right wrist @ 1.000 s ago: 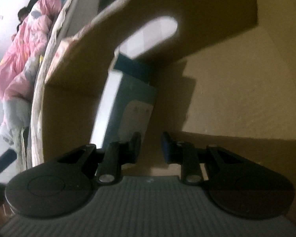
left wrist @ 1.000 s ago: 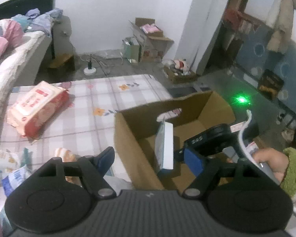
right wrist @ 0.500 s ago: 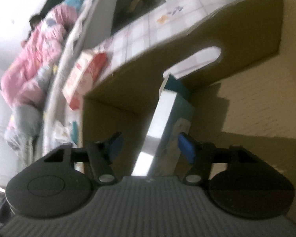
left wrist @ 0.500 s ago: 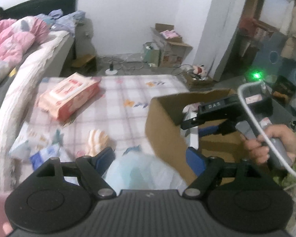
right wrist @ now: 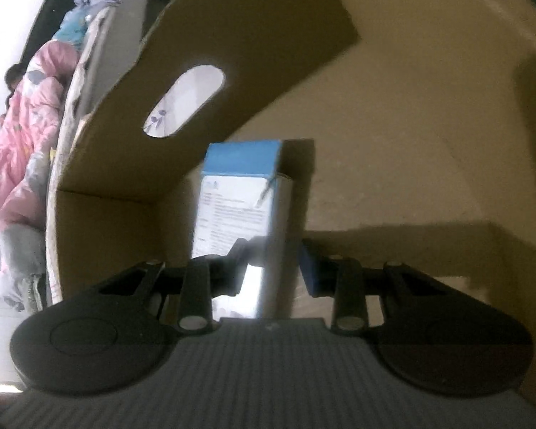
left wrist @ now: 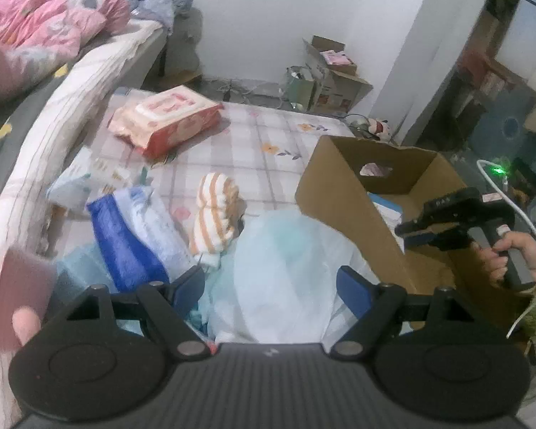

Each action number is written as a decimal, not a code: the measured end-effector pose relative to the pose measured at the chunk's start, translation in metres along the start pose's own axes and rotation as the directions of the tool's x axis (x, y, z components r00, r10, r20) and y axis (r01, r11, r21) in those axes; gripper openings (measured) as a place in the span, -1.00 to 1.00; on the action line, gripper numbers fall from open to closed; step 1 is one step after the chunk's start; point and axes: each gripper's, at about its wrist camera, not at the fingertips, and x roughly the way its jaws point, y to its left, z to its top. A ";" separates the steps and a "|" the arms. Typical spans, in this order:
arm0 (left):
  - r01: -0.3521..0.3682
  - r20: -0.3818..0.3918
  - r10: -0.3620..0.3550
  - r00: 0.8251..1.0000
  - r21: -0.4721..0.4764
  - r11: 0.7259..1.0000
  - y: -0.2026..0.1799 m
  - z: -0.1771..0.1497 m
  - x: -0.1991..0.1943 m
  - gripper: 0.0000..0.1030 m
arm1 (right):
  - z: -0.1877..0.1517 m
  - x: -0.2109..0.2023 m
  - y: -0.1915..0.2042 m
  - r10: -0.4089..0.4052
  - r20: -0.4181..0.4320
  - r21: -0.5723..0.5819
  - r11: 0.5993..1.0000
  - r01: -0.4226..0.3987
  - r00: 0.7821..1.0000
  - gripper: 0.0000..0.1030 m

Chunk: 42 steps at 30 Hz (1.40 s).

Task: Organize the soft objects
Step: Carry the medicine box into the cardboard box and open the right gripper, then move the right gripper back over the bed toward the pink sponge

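Observation:
A brown cardboard box [left wrist: 343, 193] stands open on the checked bed cover. My right gripper [right wrist: 273, 261] is inside it, jaws open around a blue and white carton [right wrist: 239, 193] that stands upright on the box floor; it also shows in the left wrist view [left wrist: 418, 230]. My left gripper [left wrist: 269, 286] is open and empty, hovering over a pale blue plastic bag [left wrist: 278, 271]. Beside the bag lie an orange striped cloth [left wrist: 214, 211], a blue soft pack [left wrist: 132, 236] and a red wipes pack [left wrist: 168, 118].
A bed with pink bedding [left wrist: 35, 35] runs along the left. A white tissue pack [left wrist: 93, 175] lies near it. Cardboard boxes [left wrist: 332, 78] stand on the floor by the far wall. The box wall has a handle hole [right wrist: 184, 100].
My left gripper has swung left and back from the box to over the pile of soft packs. My right gripper has opened and now straddles the carton, which stands upright.

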 end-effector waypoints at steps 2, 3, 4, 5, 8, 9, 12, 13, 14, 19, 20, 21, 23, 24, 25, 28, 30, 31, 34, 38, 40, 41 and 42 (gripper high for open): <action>0.000 -0.003 0.000 1.000 -0.018 1.000 0.005 -0.005 -0.002 0.59 | 0.002 0.008 0.013 -0.011 0.000 -0.050 0.999 0.011 1.000 -0.42; -0.003 -0.005 0.003 1.000 -0.022 1.000 0.005 -0.008 -0.003 0.59 | 0.003 0.013 0.021 -0.010 -0.006 -0.068 0.998 0.009 1.000 -0.42; -0.008 -0.008 0.008 1.000 -0.028 1.000 0.007 -0.010 -0.004 0.59 | 0.003 0.018 0.026 -0.005 -0.014 -0.073 0.997 0.004 1.000 -0.42; -0.013 -0.010 0.013 1.000 -0.034 0.999 0.007 -0.011 -0.004 0.59 | 0.003 0.021 0.032 -0.001 -0.021 -0.081 0.997 -0.001 1.000 -0.43; -0.029 -0.008 0.029 1.000 -0.044 0.999 0.011 -0.018 -0.007 0.59 | 0.004 0.025 0.049 -0.021 -0.027 -0.136 0.991 0.017 0.999 -0.41; -0.032 -0.008 0.032 0.999 -0.046 0.998 0.012 -0.020 -0.008 0.59 | 0.003 0.027 0.054 -0.012 -0.032 -0.153 0.988 0.007 0.999 -0.41; -0.044 -0.005 0.044 0.999 -0.038 0.998 0.012 -0.024 -0.009 0.59 | -0.001 0.029 0.062 -0.011 -0.035 -0.192 0.981 0.004 0.999 -0.45; -0.047 -0.005 0.047 0.999 -0.036 0.998 0.012 -0.024 -0.009 0.59 | -0.002 0.027 0.065 -0.012 -0.036 -0.218 0.976 0.004 0.999 -0.48; -0.048 -0.004 0.048 0.999 -0.035 0.998 0.012 -0.025 -0.010 0.59 | -0.003 0.028 0.069 -0.019 -0.034 -0.243 0.970 0.010 0.999 -0.51; -0.038 -0.008 0.038 0.999 -0.049 0.998 0.015 -0.026 -0.008 0.59 | -0.006 0.028 0.087 -0.052 -0.020 -0.324 0.945 0.043 0.998 -0.50; -0.038 -0.008 0.038 0.999 -0.052 0.998 0.016 -0.026 -0.008 0.59 | -0.005 0.028 0.087 -0.055 -0.018 -0.329 0.943 0.047 0.998 -0.49; -0.037 -0.009 0.037 0.999 -0.054 0.998 0.016 -0.027 -0.008 0.59 | -0.006 0.027 0.088 -0.056 -0.017 -0.331 0.943 0.047 0.998 -0.49; -0.034 -0.011 0.034 0.999 -0.058 0.998 0.017 -0.028 -0.008 0.59 | -0.005 0.028 0.092 -0.040 -0.014 -0.350 0.936 0.033 0.999 -0.50; -0.034 -0.011 0.034 0.999 -0.059 0.998 0.018 -0.029 -0.008 0.60 | -0.007 0.028 0.093 -0.048 -0.002 -0.377 0.925 0.044 0.999 -0.51; -0.035 -0.011 0.035 0.999 -0.059 0.998 0.018 -0.029 -0.009 0.60 | -0.009 0.027 0.097 -0.060 0.012 -0.415 0.908 0.059 0.998 -0.51; -0.036 -0.006 0.036 0.999 -0.061 0.997 0.021 -0.031 -0.011 0.65 | -0.013 0.028 0.106 -0.073 0.025 -0.471 0.879 0.076 0.997 -0.51; -0.040 -0.003 0.040 0.999 -0.065 0.997 0.022 -0.031 -0.012 0.65 | -0.012 0.028 0.108 -0.065 0.024 -0.463 0.884 0.069 0.998 -0.51; -0.040 -0.001 0.040 0.999 -0.068 0.997 0.023 -0.031 -0.013 0.65 | -0.011 0.029 0.107 -0.060 0.023 -0.453 0.889 0.064 0.998 -0.51; -0.041 0.005 0.041 0.999 -0.077 0.996 0.026 -0.032 -0.017 0.66 | -0.008 0.030 0.105 -0.056 0.024 -0.410 0.910 0.061 0.998 -0.48; -0.059 0.027 0.061 0.998 -0.070 0.996 0.027 -0.036 -0.025 0.72 | -0.013 0.008 0.102 -0.043 0.074 -0.384 0.921 0.068 0.996 -0.48; -0.074 0.036 0.077 0.996 -0.061 0.995 0.025 -0.039 -0.029 0.72 | -0.019 -0.018 0.102 -0.013 0.121 -0.377 0.924 0.058 0.993 -0.47; -0.080 0.041 0.083 0.996 -0.058 0.995 0.025 -0.041 -0.032 0.74 | -0.022 -0.031 0.101 0.000 0.143 -0.375 0.925 0.054 0.990 -0.47; -0.084 0.046 0.086 0.995 -0.055 0.995 0.025 -0.043 -0.035 0.77 | -0.028 -0.047 0.102 0.018 0.169 -0.373 0.927 0.047 0.985 -0.47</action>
